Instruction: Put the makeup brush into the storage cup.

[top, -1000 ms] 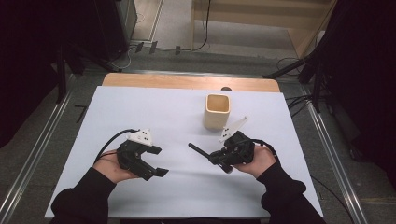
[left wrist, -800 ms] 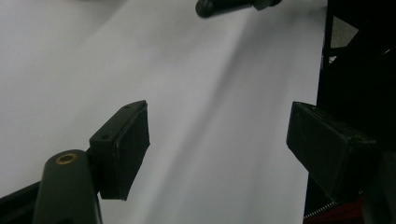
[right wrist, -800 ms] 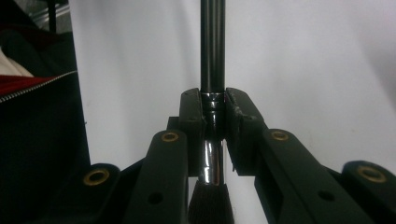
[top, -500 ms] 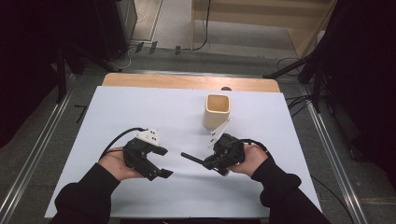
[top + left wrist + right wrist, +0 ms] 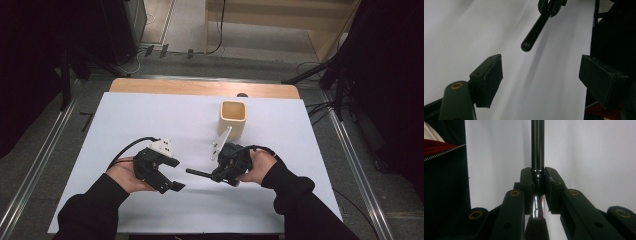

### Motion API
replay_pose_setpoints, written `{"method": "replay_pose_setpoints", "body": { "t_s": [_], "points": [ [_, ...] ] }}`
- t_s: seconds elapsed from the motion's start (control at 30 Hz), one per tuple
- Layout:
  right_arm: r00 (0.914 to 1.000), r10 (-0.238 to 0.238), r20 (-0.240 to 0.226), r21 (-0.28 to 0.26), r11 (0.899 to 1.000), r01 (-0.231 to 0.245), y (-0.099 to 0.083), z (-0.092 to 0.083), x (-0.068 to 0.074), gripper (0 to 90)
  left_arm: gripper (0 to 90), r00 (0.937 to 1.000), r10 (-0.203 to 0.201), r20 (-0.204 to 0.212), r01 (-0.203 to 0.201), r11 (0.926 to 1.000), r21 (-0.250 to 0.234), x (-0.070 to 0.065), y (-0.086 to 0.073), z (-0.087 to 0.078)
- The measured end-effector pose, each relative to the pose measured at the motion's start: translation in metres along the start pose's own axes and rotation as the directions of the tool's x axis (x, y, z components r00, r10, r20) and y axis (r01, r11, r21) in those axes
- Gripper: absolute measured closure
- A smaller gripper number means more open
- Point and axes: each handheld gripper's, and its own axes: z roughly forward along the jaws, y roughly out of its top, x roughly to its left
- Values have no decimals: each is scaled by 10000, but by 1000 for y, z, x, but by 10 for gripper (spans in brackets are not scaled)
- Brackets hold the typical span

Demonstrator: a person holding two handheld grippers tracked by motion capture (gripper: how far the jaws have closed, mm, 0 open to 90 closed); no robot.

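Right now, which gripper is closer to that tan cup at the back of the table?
Right. The right gripper sits just in front of the tan cup, clamped on a black brush. The left gripper is farther off, toward the table's left, jaws open.

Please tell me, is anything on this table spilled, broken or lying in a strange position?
Nothing stands out. The cup stands upright on the white table, with no spill around it. The right tongs are shut on a black brush at its metal collar, its handle pointing toward the open left tongs.
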Motion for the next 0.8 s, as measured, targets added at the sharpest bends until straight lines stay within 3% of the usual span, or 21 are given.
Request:
{"method": "replay_pose_setpoints", "body": {
  "t_s": [0.33, 0.47, 0.53, 0.63, 0.8],
  "points": [
    [9990, -448, -65, 319, 9985, 450, 11, 1, 7, 789, 217, 9997, 74, 212, -80, 9995, 301, -2, 5, 9],
    [9980, -627, -42, 449, 9970, 628, 15, 1, 9, 789, 232, 9996, 0, 271, -4, 9999, 143, -2, 5, 11],
    [9954, -955, 54, 439, 9945, 952, 16, 2, 7, 789, 233, 9995, -33, 314, 31, 10000, 88, -2, 5, 12],
    [9953, -970, -15, 543, 9938, 969, 19, 2, 9, 789, 233, 9992, -161, 379, 162, 9999, -27, -2, 5, 12],
    [9934, -1146, -36, 471, 9923, 1147, 24, 2, 11, 789, 241, 9992, -272, 284, 269, 9996, 128, 0, 7, 16]
  ]
}}
